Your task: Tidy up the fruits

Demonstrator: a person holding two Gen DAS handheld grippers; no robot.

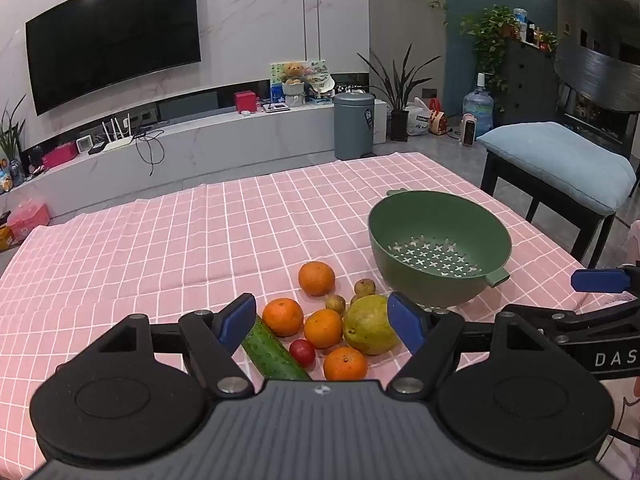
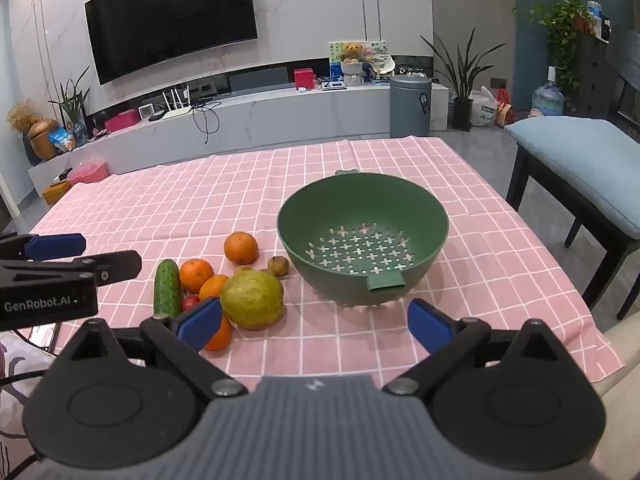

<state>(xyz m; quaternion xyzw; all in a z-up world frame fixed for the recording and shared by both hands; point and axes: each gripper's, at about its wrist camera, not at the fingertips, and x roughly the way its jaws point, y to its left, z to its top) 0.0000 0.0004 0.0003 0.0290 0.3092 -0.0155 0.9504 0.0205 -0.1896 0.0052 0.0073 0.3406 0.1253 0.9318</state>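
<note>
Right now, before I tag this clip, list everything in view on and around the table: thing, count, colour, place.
colander: 1, green, empty, right side of the cloth
oranges: 4, orange, in the cluster left of the colander
large fruit: 1, yellow-green, nearest the colander
small fruits: about 3, brownish, between the far orange and the colander
cucumber: 1, green, left edge of the cluster
tomato: 1, red, beside the cucumber
tablecloth: 1, pink check, covers the table
chair: 1, dark with blue cushion, right of the table
bin: 1, grey, beyond the table
television: 1, black, on the wall
left gripper: open, above the fruit
right gripper: open, before the colander
</note>
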